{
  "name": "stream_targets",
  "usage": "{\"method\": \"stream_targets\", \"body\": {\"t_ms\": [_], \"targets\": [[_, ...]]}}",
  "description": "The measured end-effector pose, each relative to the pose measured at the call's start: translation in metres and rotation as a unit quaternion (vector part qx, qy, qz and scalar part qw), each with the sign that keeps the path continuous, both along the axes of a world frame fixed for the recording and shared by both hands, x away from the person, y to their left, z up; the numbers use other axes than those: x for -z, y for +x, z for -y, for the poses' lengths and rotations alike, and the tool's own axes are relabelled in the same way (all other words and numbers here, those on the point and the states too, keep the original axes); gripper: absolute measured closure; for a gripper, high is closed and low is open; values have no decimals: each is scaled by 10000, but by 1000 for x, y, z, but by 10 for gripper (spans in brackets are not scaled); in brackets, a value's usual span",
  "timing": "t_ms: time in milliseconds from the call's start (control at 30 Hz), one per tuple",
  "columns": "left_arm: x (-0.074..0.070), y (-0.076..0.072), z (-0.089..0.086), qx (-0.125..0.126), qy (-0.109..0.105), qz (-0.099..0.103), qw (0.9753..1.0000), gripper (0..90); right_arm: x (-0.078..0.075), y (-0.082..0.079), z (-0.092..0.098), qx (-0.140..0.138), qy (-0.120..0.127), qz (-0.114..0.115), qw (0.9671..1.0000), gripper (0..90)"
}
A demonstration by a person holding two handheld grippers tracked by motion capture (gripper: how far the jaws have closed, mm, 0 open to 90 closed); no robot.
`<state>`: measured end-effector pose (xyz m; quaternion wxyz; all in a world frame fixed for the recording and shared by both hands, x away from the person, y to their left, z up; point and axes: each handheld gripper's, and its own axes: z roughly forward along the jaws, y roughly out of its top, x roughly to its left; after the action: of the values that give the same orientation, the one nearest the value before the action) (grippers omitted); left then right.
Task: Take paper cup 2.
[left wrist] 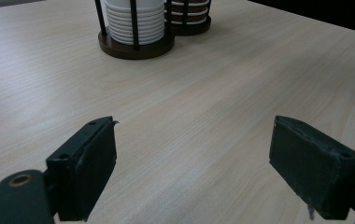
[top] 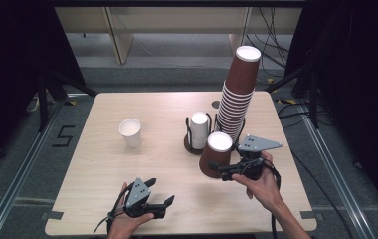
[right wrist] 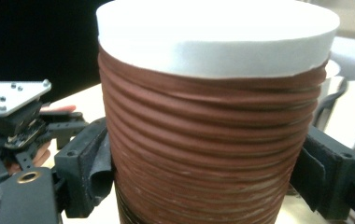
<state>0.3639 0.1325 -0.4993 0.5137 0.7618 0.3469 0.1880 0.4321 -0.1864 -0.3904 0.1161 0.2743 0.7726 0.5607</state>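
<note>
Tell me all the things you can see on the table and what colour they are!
Tall cup stack: one, brown with white base on top, upside down, leaning, in the far right holder.
Short cup stack: one, brown with white base on top, upside down, on the table in front of the tall stack.
White cup stack: one, white, in the black wire holder at the table's middle.
Single cup: one, white, upright, left of the holder.
Table: one, light wood.
Right gripper: black, jaws either side of the short cup stack, pressing it.
Left gripper: black, jaws wide apart, near front edge.
</note>
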Motion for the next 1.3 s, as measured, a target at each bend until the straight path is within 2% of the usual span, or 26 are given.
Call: {"method": "stream_targets", "body": {"t_ms": [33, 67, 100, 133, 167, 200, 233, 267, 300, 367, 400, 433, 567, 600, 633, 700, 833, 867, 900, 967, 1033, 1067, 1133, 1167, 1233, 1300], "targets": [[0, -1, 1, -2, -46, -14, 10000, 146, 4, 0, -4, -70, 3, -16, 10000, 173], [-1, -1, 1, 15, -7, -5, 10000, 145, 7, 0, -8, -37, -57, 25, 10000, 173], [-1, -1, 1, 41, 0, 18, 10000, 145, 11, 0, -12, -136, -101, -5, 9999, 173], [-1, -1, 2, 79, -63, 59, 9999, 145, 17, 0, -19, -183, -130, -8, 9997, 173], [-2, -2, 2, 65, -17, 60, 10000, 145, 17, 0, -19, -183, -130, -8, 9997, 173], [-2, -3, 2, 98, -60, 76, 9999, 146, 22, -2, -25, -228, -93, -203, 9995, 173], [-2, -2, 3, 166, -126, 119, 9997, 146, 25, 0, -28, -285, -220, -134, 9993, 173], [-3, -3, 3, 164, -115, 122, 9997, 146, 28, 0, -32, -346, -197, -182, 9990, 173], [-3, -4, 4, 193, -141, 127, 9996, 145, 30, -1, -35, -312, -290, -200, 9989, 173], [-4, -4, 5, 266, -153, 170, 9994, 145, 33, 0, -40, -383, -320, -112, 9987, 173], [-3, -5, 7, 297, -222, 189, 9991, 145, 35, -1, -44, -397, -251, -270, 9985, 173], [-4, -5, 7, 325, -204, 191, 9991, 145, 36, 0, -47, -432, -304, -80, 9986, 173], [-4, -6, 12, 409, -277, 199, 9986, 145, 41, -5, -60, -538, -239, -280, 9979, 174], [-4, -6, 12, 409, -277, 199, 9986, 145, 41, -5, -60, -538, -239, -280, 9979, 174], [-4, -7, 12, 401, -230, 189, 9988, 145, 42, -3, -63, -620, -269, -111, 9977, 174], [-5, -7, 12, 436, -263, 174, 9986, 145, 44, -6, -68, -690, -188, -274, 9971, 174], [-4, -6, 13, 474, -372, 151, 9981, 145, 46, -7, -76, -759, -218, -228, 9966, 176], [-5, -6, 12, 452, -352, 83, 9983, 145, 46, -7, -77, -780, -256, -257, 9963, 176], [-4, -6, 13, 465, -449, 75, 9979, 145, 47, -8, -80, -801, -233, -280, 9961, 177], [-4, -6, 13, 460, -439, 36, 9980, 145, 48, -8, -83, -862, -237, -241, 9957, 178], [-5, -6, 13, 451, -456, 21, 9979, 144, 49, -10, -88, -882, -248, -298, 9953, 178], [-5, -6, 13, 449, -518, -5, 9977, 144, 50, -10, -91, -991, -224, -281, 9944, 178], [-4, -4, 12, 471, -650, -23, 9968, 137, 50, -13, -93, -981, -219, -298, 9945, 179], [-4, -4, 12, 446, -667, -35, 9968, 130, 50, -12, -94, -937, -293, -106, 9951, 179], [-4, -4, 12, 438, -630, -22, 9971, 106, 50, -15, -97, -948, -261, -277, 9948, 181], [-5, -4, 12, 389, -582, -64, 9975, 94, 50, -15, -98, -937, -273, -204, 9950, 182]]}}
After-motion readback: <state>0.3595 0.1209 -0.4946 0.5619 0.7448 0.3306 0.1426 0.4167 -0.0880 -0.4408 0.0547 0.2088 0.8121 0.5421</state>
